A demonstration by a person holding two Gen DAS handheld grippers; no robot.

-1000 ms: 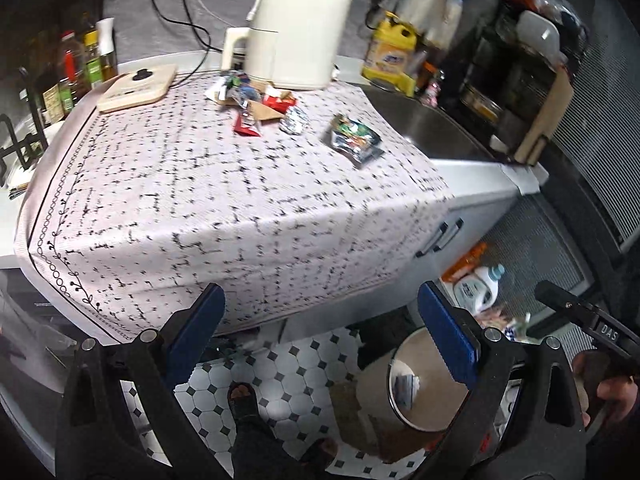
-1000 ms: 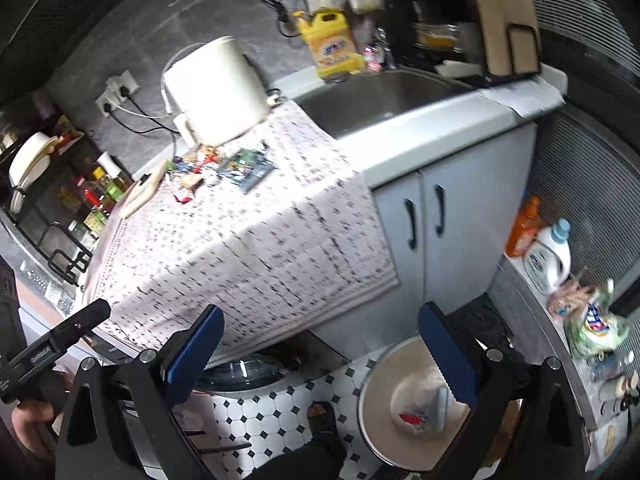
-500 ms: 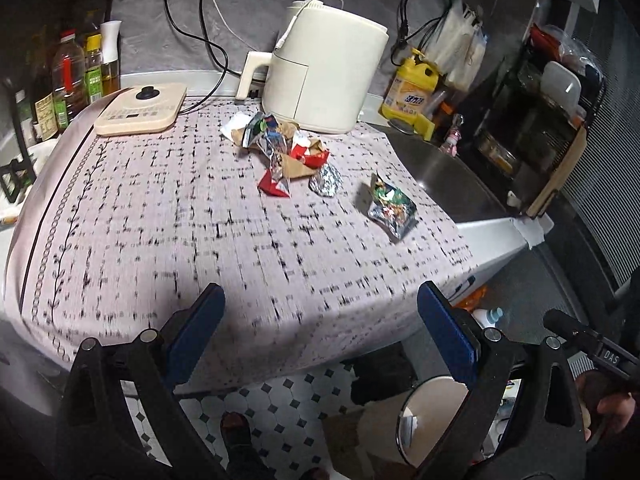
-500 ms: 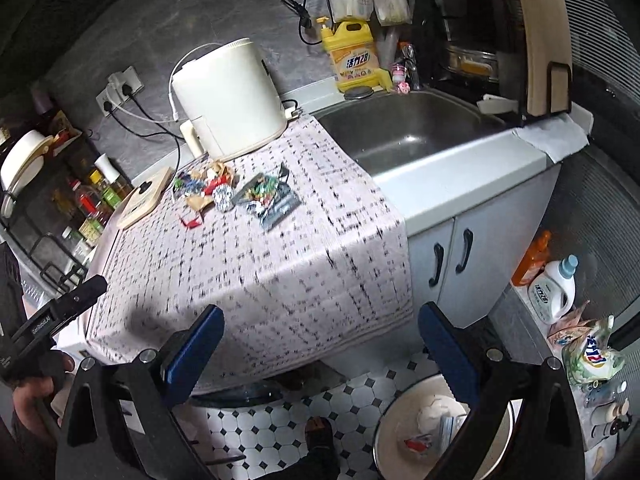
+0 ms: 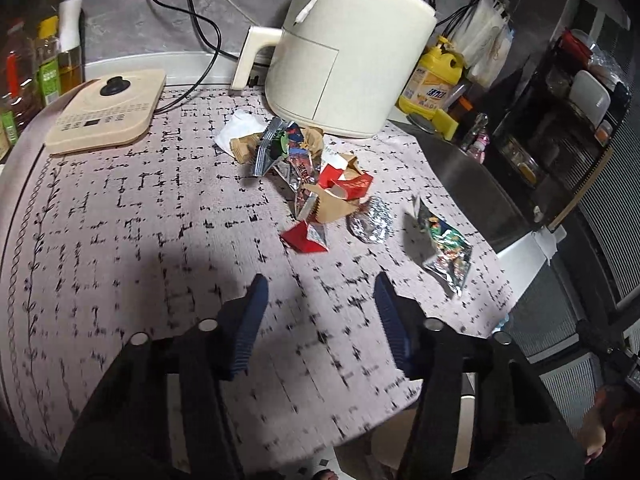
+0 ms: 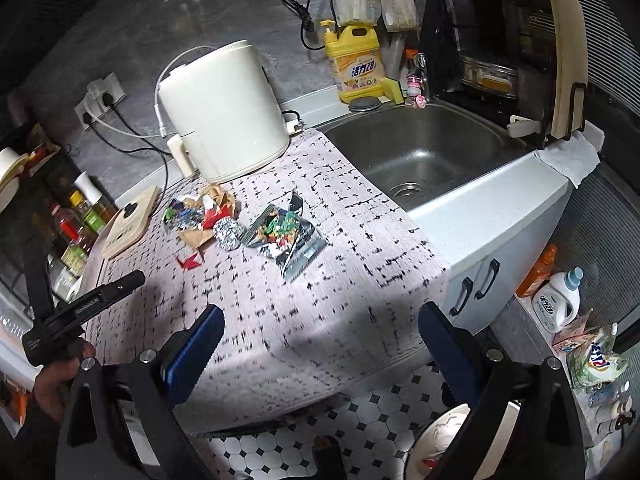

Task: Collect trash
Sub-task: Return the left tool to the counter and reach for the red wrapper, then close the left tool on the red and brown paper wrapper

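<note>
Trash pile (image 5: 316,184) heaped on tablecloth (image 5: 120,240) before air fryer (image 5: 344,52); snack wrapper (image 5: 446,248) apart, near sink. Left gripper (image 5: 318,292) spread, hovering short of pile, empty. Right gripper (image 6: 320,320) spread, empty. Risk: foil crumpling, slipping from pinch; cloth snagging.

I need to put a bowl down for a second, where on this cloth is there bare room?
The tablecloth is bare along its near half, from the left gripper across to the flat control pad. It is crowded by the air fryer, where the wrapper pile, foil ball and snack bag lie toward the sink.
</note>
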